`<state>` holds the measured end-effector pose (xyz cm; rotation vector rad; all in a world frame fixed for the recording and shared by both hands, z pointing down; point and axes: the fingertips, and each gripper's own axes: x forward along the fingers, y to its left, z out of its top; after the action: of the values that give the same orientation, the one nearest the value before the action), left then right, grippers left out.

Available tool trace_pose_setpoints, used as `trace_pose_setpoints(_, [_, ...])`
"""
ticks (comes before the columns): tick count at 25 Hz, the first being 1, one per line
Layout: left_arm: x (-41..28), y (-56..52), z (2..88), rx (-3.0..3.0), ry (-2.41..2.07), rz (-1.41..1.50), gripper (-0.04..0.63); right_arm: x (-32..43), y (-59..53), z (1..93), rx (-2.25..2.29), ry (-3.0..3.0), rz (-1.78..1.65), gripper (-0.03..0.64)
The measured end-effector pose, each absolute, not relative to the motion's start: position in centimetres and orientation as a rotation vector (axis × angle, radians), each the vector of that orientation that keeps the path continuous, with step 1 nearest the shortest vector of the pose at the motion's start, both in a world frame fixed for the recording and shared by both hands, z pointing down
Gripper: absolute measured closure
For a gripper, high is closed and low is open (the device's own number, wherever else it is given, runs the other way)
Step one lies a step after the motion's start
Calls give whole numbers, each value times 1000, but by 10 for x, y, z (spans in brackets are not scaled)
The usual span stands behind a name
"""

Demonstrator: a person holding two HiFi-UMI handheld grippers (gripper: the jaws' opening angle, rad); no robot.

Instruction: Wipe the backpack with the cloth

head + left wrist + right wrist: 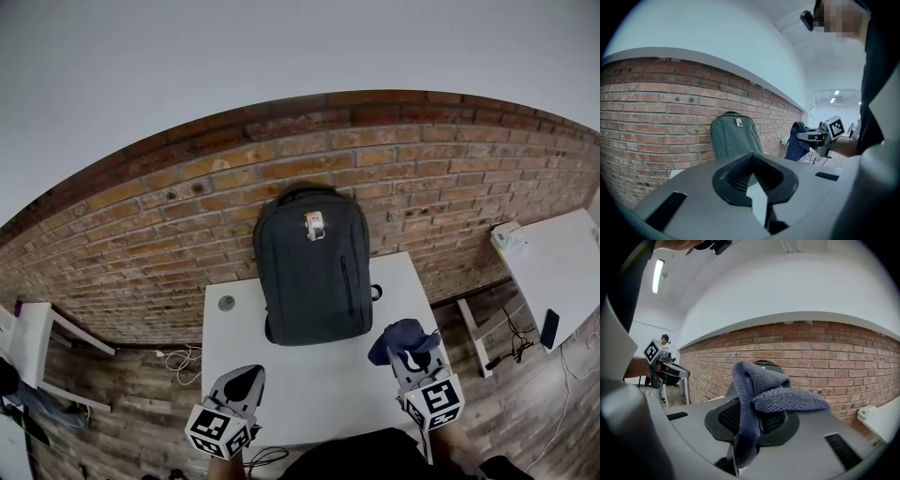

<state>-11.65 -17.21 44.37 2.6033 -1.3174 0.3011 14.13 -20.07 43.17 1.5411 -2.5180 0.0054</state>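
A dark grey backpack (311, 267) stands upright at the back of the white table (319, 398), leaning on the brick wall; it also shows in the left gripper view (733, 138). In the right gripper view only the backpack's top (768, 364) peeks over the cloth. My right gripper (410, 361) (754, 414) hovers over the table's right front, shut on a blue cloth (403, 337) (773, 390) that folds over its jaws. The cloth (796, 140) is not touching the backpack. My left gripper (241, 382) (753, 161) is over the table's left front, tips together, holding nothing.
A small round grey disc (226, 303) lies on the table left of the backpack. Another white table (562, 262) with a dark phone (549, 328) stands at the right. At the left is a white bench (37, 328). Cables (183, 358) trail on the wooden floor.
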Motion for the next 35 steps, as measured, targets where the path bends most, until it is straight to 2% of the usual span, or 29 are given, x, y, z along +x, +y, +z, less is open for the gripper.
trace_pose_setpoints(19, [-62,-217,449,2492,-1410,368,601,188,-285,450,1375,-2594,102,552])
trace_pose_setpoints(26, [-77,-224,454,2488,-1391,370,601,182,-304,457,1456,-2576,194,552])
trace_pose_setpoints(35, [-103,-230,454,2505,-1353,319,601,155,-323,452,1505,-2523,119,552])
